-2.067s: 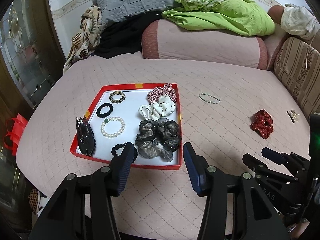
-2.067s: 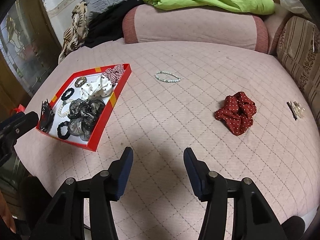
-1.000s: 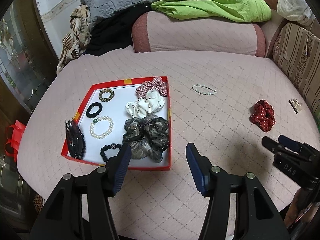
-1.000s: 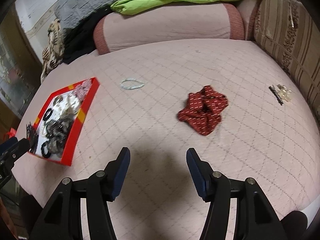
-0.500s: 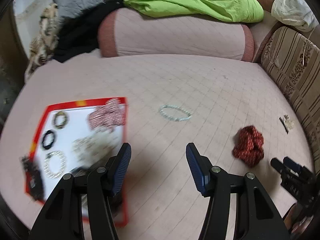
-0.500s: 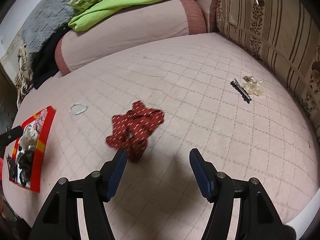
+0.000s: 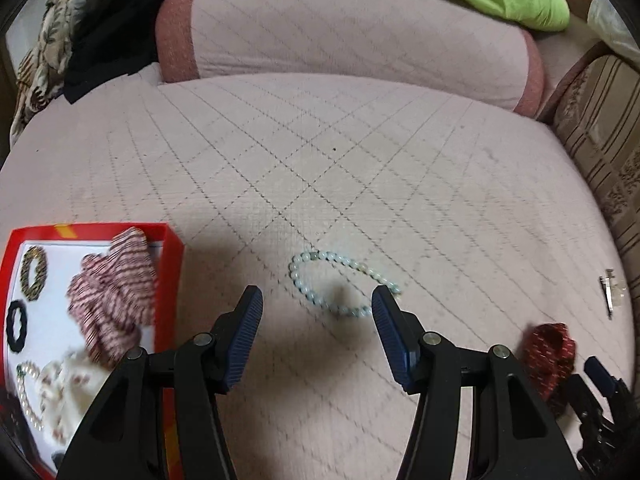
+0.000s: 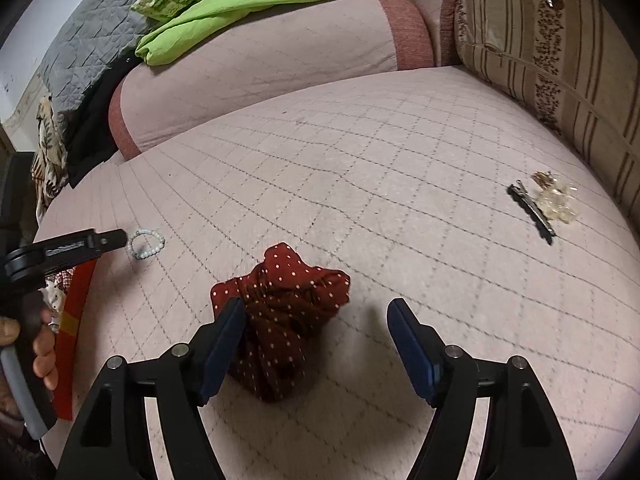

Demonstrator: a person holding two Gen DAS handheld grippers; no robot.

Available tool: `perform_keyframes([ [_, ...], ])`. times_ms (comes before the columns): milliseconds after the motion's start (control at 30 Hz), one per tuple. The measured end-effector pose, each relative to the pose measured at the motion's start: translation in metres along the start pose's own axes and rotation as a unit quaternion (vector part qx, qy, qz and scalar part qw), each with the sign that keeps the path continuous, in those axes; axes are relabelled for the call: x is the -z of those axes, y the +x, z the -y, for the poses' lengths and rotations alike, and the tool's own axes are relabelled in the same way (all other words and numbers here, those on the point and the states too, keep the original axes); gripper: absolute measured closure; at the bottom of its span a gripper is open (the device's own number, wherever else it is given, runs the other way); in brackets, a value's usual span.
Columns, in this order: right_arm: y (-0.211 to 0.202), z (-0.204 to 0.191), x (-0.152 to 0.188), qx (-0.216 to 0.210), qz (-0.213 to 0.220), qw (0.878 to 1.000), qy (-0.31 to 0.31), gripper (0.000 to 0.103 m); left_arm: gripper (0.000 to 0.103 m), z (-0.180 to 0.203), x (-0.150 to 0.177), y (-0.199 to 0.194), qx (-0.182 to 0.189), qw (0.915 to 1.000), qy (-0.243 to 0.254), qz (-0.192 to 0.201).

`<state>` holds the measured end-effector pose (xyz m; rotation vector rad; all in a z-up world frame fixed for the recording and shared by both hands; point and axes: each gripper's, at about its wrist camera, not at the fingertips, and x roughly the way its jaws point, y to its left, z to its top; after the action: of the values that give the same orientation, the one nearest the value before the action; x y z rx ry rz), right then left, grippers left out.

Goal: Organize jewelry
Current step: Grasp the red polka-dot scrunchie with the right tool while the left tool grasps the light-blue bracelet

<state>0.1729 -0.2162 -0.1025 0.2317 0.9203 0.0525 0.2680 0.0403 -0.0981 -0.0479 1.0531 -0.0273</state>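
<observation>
A pale green bead bracelet (image 7: 340,284) lies on the pink quilted bed, just ahead of and between the fingertips of my open left gripper (image 7: 318,308). It also shows in the right wrist view (image 8: 146,243) beside the left gripper's tip. A dark red dotted scrunchie (image 8: 282,312) lies in front of my open right gripper (image 8: 316,320), against its left finger. The scrunchie also shows in the left wrist view (image 7: 550,354). The red box (image 7: 172,264) with white lining holds several scrunchies and bracelets at the left.
A hair clip with clear decoration (image 8: 544,206) lies at the right near a striped cushion (image 8: 560,60). A pink bolster (image 7: 340,28) and a green blanket (image 8: 248,0) lie at the back. The bed's edge curves close on the left.
Both grippers moved forward and lower. The left one swung right from the red box to the bead bracelet. The right one closed in on the red scrunchie. Both stayed open.
</observation>
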Motion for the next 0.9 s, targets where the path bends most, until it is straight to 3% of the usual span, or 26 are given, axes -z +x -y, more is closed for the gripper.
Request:
perform_keyframes([
  [167, 0.014, -0.005, -0.002, -0.004, -0.007, 1.0, -0.001, 0.025, 0.047, -0.007, -0.002, 0.026, 0.0, 0.9998, -0.006, -0.018],
  [367, 0.026, -0.006, 0.0, -0.004, -0.012, 1.0, 0.004, 0.025, 0.048, 0.003, -0.003, 0.033, -0.023, 0.9995, 0.023, -0.003],
  [400, 0.027, -0.007, -0.001, -0.002, -0.01, 1.0, 0.001, 0.025, 0.05, 0.005, -0.002, 0.033, -0.024, 0.9994, 0.024, -0.002],
  [467, 0.028, -0.009, -0.001, 0.002, -0.008, 1.0, -0.003, 0.024, 0.08, 0.011, 0.001, 0.032, -0.017, 0.9992, 0.035, -0.001],
  [533, 0.029, -0.012, 0.0, 0.007, -0.004, 1.0, -0.013, 0.033, 0.098, 0.02, 0.004, 0.029, -0.01, 0.9985, 0.053, -0.008],
  [567, 0.03, -0.014, -0.001, 0.004, -0.002, 1.0, -0.017, 0.059, 0.098, 0.026, 0.006, 0.026, -0.001, 0.9981, 0.061, -0.013],
  [600, 0.031, -0.015, 0.0, 0.001, -0.004, 1.0, -0.022, 0.073, 0.098, 0.029, 0.008, 0.024, 0.009, 0.9978, 0.063, -0.015],
  [633, 0.031, -0.015, 0.0, 0.004, -0.005, 1.0, -0.024, 0.075, 0.098, 0.033, 0.011, 0.018, 0.021, 0.9975, 0.065, -0.017],
  [667, 0.029, -0.013, 0.0, 0.0, -0.003, 1.0, -0.021, 0.083, 0.098, 0.037, 0.014, 0.012, 0.025, 0.9974, 0.067, -0.014],
  [900, 0.002, -0.007, 0.005, -0.027, 0.0, 1.0, 0.002, 0.089, 0.098, 0.049, 0.039, -0.054, 0.063, 0.9946, 0.08, 0.02],
])
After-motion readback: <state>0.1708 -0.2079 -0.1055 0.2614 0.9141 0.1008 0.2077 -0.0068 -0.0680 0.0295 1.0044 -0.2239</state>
